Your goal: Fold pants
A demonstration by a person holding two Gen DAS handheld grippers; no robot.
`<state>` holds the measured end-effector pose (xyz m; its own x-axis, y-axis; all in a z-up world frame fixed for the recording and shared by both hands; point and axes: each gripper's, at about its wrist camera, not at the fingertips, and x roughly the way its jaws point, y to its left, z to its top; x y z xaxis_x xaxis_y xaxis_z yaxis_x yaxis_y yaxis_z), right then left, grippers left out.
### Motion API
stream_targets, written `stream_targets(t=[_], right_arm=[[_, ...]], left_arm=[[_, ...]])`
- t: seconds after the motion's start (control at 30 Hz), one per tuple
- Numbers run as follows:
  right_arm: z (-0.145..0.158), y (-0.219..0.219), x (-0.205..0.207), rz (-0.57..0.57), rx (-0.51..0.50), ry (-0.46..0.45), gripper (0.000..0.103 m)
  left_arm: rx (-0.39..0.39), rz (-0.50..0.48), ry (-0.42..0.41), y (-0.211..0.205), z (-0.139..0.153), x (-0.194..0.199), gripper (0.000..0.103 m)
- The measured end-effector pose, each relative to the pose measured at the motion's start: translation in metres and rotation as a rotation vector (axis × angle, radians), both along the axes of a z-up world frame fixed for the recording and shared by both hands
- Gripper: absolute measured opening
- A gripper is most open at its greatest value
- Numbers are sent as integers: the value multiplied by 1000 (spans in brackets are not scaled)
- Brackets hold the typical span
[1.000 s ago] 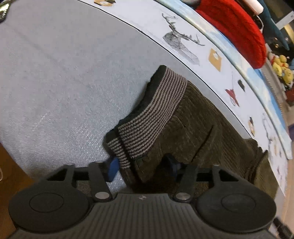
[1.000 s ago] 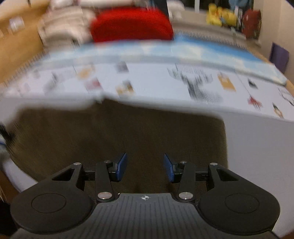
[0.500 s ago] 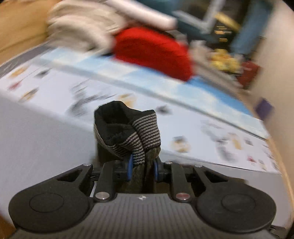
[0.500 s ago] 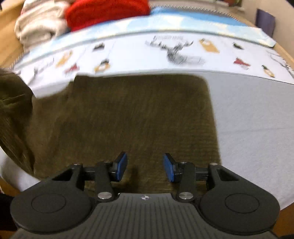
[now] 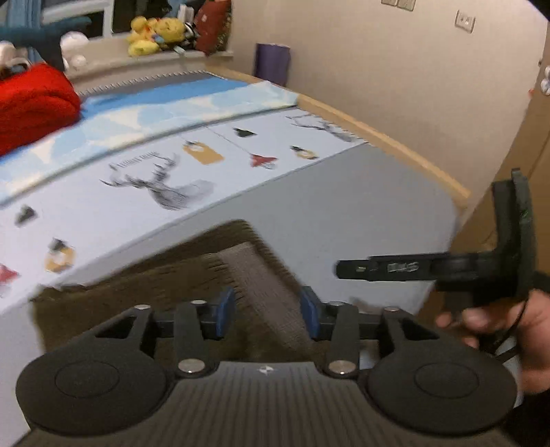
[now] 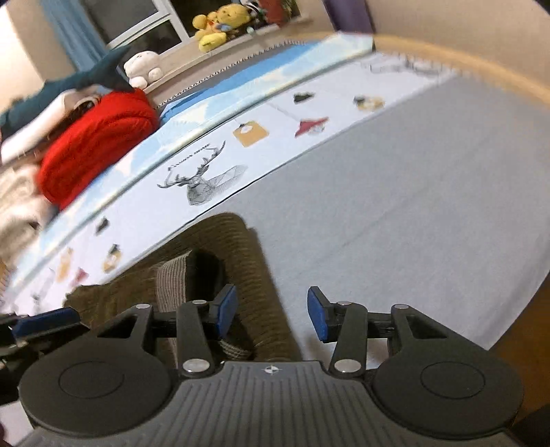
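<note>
The olive corduroy pants (image 5: pixel 144 285) lie folded over on the grey sheet (image 5: pixel 343 213), with the striped knit band (image 5: pixel 264 275) on top. My left gripper (image 5: pixel 267 318) hovers over that band; its jaws are opening and the pads do not press on it. In the right wrist view the pants (image 6: pixel 247 261) and band (image 6: pixel 172 282) lie under my right gripper (image 6: pixel 271 314). Its jaws are opening too, with only the fold's edge below them. A person's hand (image 5: pixel 498 323) holds the right gripper, whose fingers (image 5: pixel 378 270) point left.
A red knit bundle (image 6: pixel 96 144) and pale folded laundry sit at the far left of the bed. The printed cover with a deer (image 5: pixel 165 185) runs behind the pants. The wooden bed edge (image 5: pixel 378 137) and a wall bound the right. Plush toys (image 5: pixel 154 31) line the sill.
The left gripper shut on the striped end, lifted it, carried it across over the pants and let go. The right gripper swung to the right along the pants and rolled.
</note>
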<state>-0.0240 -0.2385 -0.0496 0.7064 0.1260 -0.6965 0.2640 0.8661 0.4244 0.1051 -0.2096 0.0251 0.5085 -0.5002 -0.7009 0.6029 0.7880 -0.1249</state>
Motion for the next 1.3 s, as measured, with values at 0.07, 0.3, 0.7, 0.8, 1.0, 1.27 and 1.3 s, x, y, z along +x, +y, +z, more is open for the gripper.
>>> stream_targets(t=[0.07, 0.3, 0.7, 0.8, 1.0, 1.27, 1.3], right_arm=[[-7, 2, 4, 37, 61, 14, 62], [-23, 56, 28, 241, 25, 123, 75], [-13, 89, 34, 252, -149, 67, 32], [19, 80, 16, 249, -117, -105, 29], [27, 56, 1, 205, -254, -127, 30], [3, 39, 11, 178, -219, 17, 41], [9, 38, 8, 165, -244, -15, 41]], left_arm=[[60, 51, 1, 10, -7, 6, 51], [145, 139, 49, 42, -26, 20, 51], [147, 202, 58, 95, -14, 1, 51], [141, 226, 53, 102, -12, 1, 51], [128, 259, 76, 110, -17, 7, 51], [147, 177, 198, 111, -41, 2, 44], [167, 152, 232, 113, -50, 1, 41]])
